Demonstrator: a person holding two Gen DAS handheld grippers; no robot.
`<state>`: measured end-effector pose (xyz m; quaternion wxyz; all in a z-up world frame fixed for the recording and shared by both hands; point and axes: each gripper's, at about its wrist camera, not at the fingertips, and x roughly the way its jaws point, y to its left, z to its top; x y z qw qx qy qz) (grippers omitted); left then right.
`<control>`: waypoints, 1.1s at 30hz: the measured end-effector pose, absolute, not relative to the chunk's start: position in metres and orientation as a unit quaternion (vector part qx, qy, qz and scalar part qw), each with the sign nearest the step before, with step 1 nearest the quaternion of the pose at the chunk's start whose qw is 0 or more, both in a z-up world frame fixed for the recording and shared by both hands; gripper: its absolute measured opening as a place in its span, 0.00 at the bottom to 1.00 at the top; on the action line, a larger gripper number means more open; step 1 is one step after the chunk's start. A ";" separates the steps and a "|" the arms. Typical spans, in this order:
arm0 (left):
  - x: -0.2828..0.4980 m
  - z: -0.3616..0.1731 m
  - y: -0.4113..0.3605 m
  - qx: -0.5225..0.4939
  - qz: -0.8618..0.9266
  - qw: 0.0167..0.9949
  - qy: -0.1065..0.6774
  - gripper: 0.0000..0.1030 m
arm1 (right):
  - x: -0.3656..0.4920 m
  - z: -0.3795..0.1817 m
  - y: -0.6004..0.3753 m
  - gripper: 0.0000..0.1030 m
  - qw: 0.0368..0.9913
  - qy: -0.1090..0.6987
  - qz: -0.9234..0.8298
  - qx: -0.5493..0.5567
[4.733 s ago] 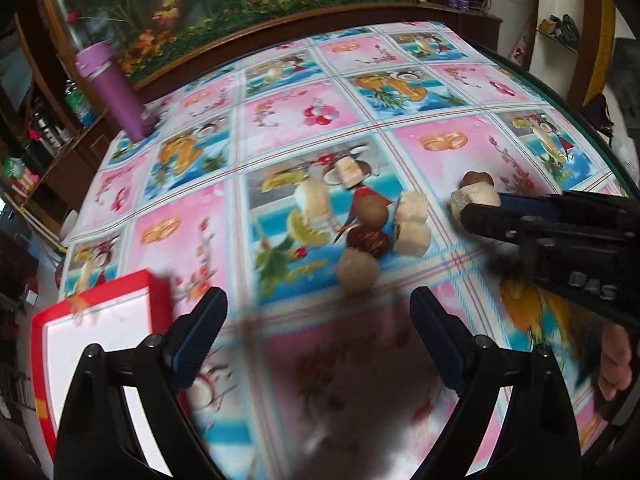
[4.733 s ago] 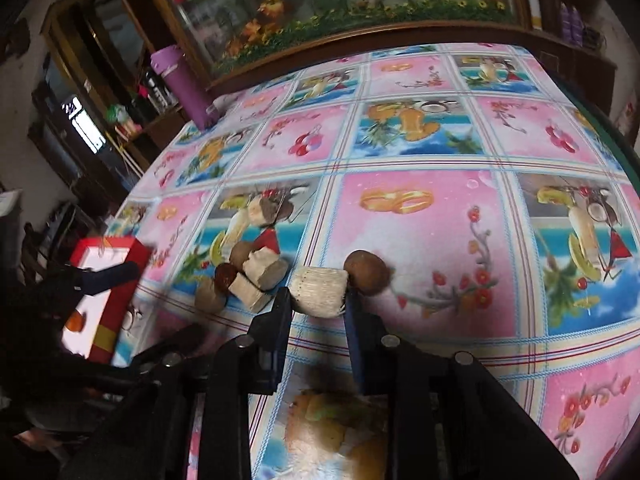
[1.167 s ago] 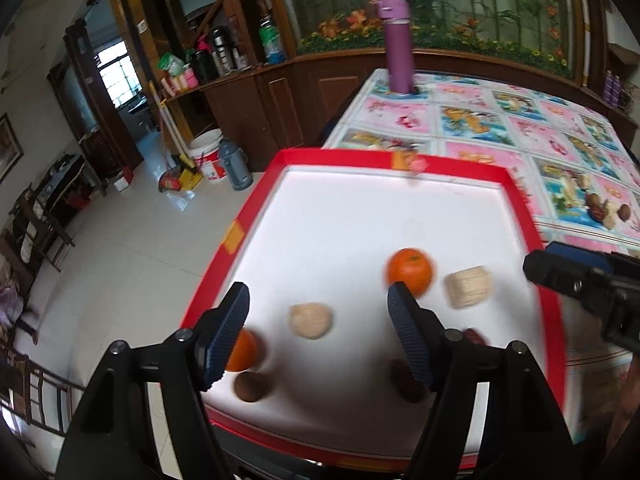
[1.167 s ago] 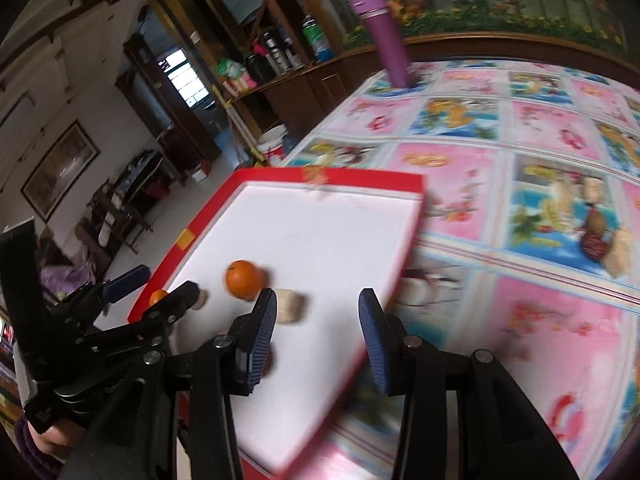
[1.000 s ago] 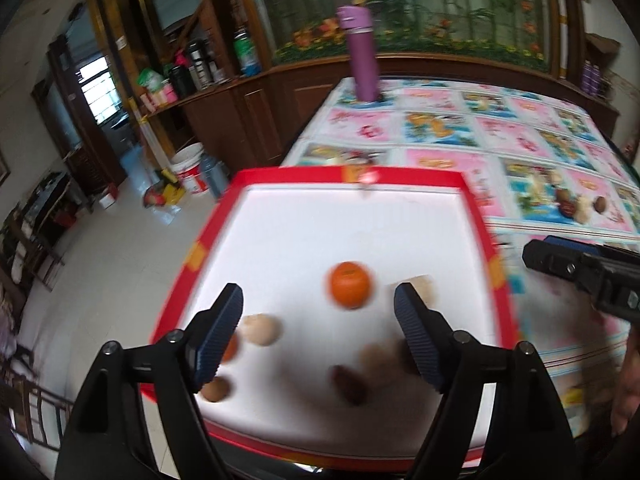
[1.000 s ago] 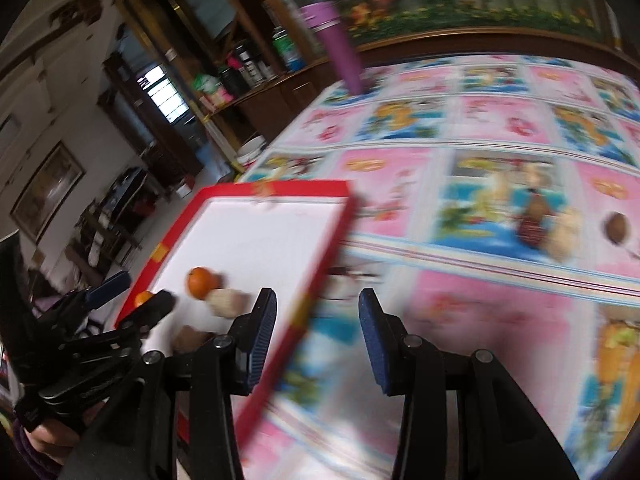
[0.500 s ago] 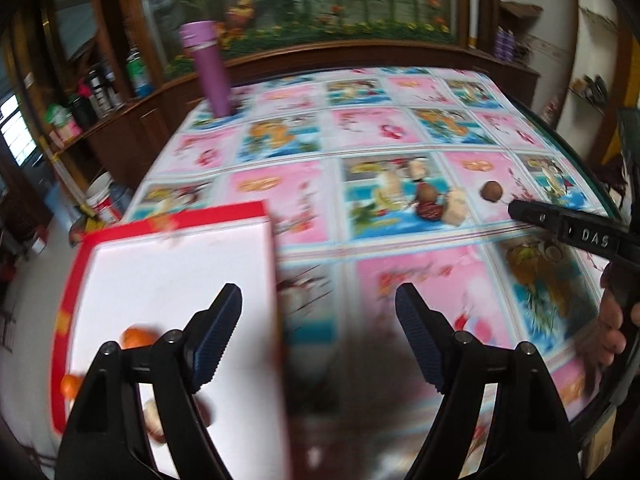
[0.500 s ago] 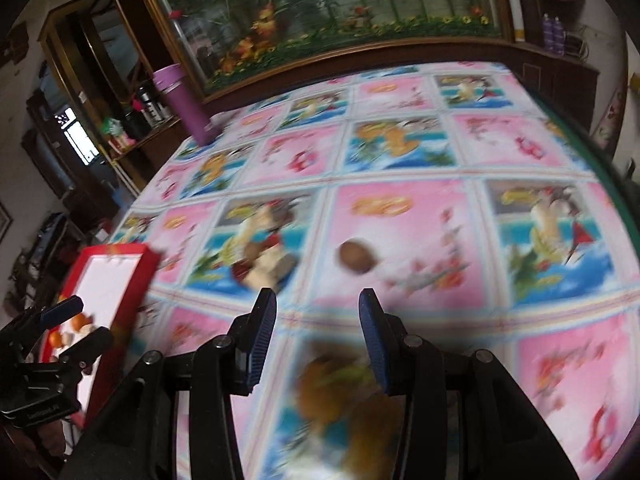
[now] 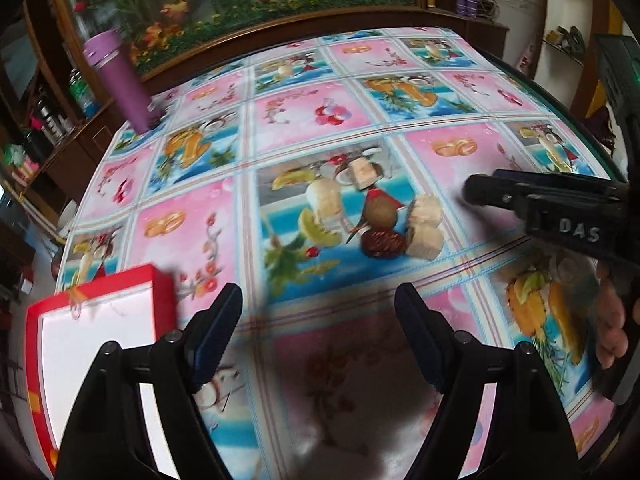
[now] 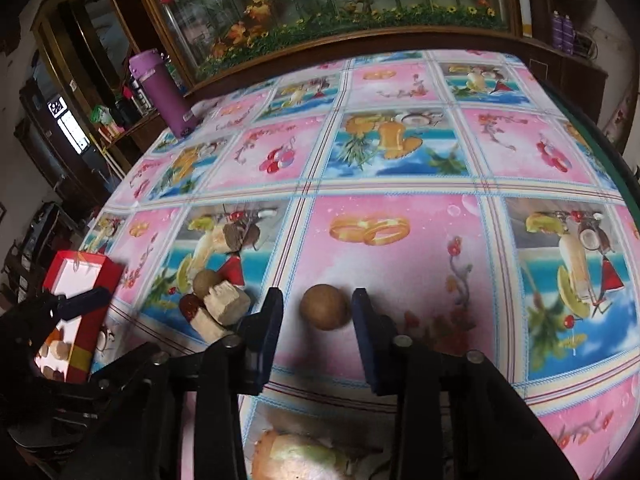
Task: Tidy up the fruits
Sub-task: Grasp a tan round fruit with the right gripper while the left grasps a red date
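A brown round fruit (image 10: 324,306) lies on the patterned tablecloth between the fingers of my right gripper (image 10: 317,316). The jaws are closing; a gap still shows on the fruit's left side. To its left sits a pile of fruits (image 10: 216,304): pale chunks, a brown ball and a dark red one. The left wrist view shows the same pile (image 9: 376,216) ahead of my left gripper (image 9: 318,320), which is open and empty. The right gripper (image 9: 480,192) reaches in from the right there and hides the round fruit. The red tray (image 9: 100,280) sits at lower left.
A purple bottle (image 10: 164,92) stands at the far left of the table. The dark green table edge (image 10: 600,140) curves along the right. The tray (image 10: 92,276) holds several fruits. A hand (image 9: 612,320) holds the right gripper. A wooden ledge with flowers runs behind.
Both views have swung from the tray across to the fruit pile. The right gripper has come down around the brown round fruit and its jaws have narrowed. The left jaws stay wide.
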<state>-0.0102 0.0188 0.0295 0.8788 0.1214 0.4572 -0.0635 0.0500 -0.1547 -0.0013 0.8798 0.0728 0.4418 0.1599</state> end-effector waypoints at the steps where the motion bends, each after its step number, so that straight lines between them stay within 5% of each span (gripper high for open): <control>1: -0.008 0.029 0.017 0.124 -0.067 0.878 0.458 0.77 | 0.049 -0.001 -0.156 0.24 0.882 0.437 0.158 0.073; 8: 0.012 0.024 0.003 0.125 -0.091 0.870 0.468 0.71 | 0.049 -0.002 -0.164 0.23 0.878 0.440 0.162 0.093; 21: 0.028 0.011 -0.002 0.077 -0.135 0.864 0.478 0.29 | 0.046 -0.001 -0.161 0.23 0.880 0.436 0.165 0.087; 33: -0.019 0.045 0.012 0.073 -0.102 0.884 0.450 0.29 | 0.015 0.017 -0.151 0.22 0.878 0.416 0.199 0.124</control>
